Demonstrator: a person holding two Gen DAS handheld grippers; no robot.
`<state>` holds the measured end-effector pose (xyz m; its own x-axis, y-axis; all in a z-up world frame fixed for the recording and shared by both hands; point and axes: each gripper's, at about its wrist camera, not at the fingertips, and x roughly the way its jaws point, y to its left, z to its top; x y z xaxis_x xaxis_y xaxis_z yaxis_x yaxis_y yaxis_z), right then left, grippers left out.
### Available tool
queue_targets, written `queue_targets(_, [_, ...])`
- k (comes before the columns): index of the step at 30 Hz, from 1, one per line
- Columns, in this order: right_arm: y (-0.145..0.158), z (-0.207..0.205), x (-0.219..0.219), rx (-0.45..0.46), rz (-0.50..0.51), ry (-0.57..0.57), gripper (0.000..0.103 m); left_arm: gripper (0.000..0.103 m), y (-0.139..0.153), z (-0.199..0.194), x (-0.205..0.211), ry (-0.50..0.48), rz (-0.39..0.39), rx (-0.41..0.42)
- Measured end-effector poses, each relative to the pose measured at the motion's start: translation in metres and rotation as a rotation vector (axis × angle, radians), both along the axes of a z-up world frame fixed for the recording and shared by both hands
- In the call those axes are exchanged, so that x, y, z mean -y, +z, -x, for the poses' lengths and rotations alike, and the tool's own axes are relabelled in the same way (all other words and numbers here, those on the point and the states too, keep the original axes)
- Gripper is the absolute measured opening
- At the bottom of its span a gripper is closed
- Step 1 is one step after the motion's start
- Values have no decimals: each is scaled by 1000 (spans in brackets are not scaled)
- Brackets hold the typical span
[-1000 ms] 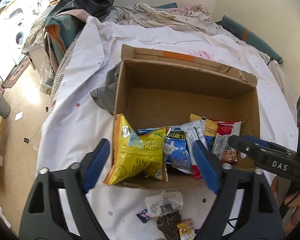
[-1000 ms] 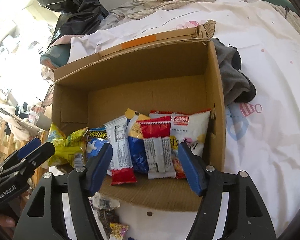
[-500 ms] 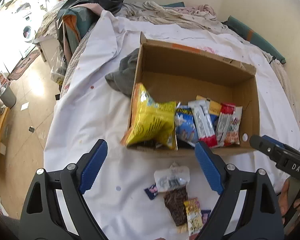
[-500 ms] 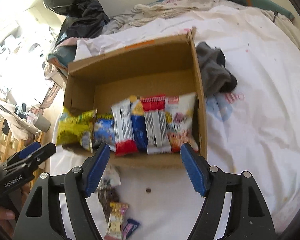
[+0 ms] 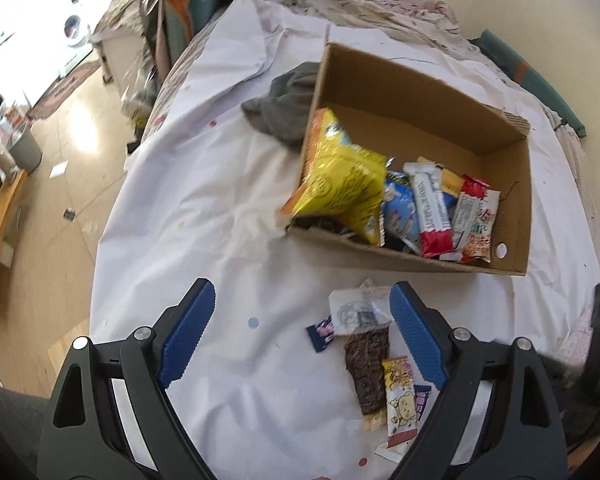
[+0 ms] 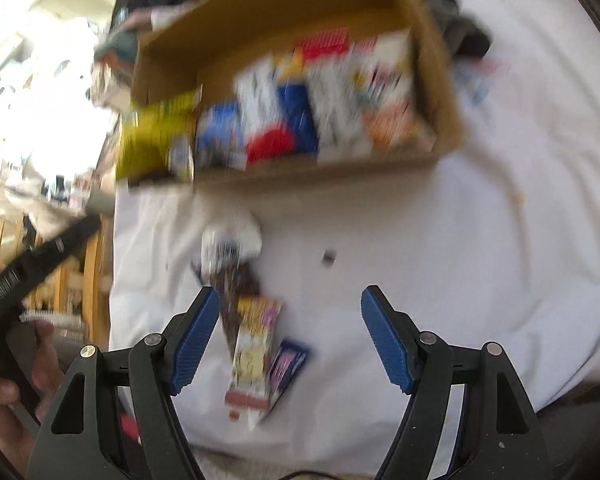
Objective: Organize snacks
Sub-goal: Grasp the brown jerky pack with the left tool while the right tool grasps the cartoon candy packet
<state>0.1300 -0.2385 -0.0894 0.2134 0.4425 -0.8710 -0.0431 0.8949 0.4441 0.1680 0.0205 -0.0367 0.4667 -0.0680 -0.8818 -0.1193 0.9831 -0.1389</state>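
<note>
Jaws gape empty on the left hand-held gripper and the right hand-held gripper. Both have pulled back from the cardboard box over the last second, so loose packets now lie close ahead on the bed sheet: a dark bar and a yellow cartoon sachet. Beyond, the yellow bag leans over the box's near-left corner. Judging by this, loading is paused; the strays come next.

The cardboard box and loose packets ahead of the claws are shared by both raised, downward-tilted wrist views; the right is blurred.
</note>
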Motion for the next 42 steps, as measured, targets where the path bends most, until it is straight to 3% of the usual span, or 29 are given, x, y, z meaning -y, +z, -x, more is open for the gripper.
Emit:
queue_targets(5, [-20,6,-32,-70,5,103,75,87,-9,4,-9,44,32,-47])
queue_targets(13, [-46,11,-66,-140,76,205,49,87,-16,10,-10,53,46,-75])
queue_targets(16, [-49,11,-74,-125,126,241,30,87,-18,9,-8,51,49,-81])
queue_targets(18, [-48,9,-74,-124,118,237,28,87,-20,8,-6,50,46,-84])
queue_targets(24, [-26,5,-44,-63,53,149,27,87,-28,9,-1,46,36,-103])
queue_targets(32, [4,-1,35,19,-26,-125,27,87,-66,16,42,60,41,-209])
queue_targets(42, [5,-1,68,9,-106,-209,27,87,-107,0,98,102,-39,-255])
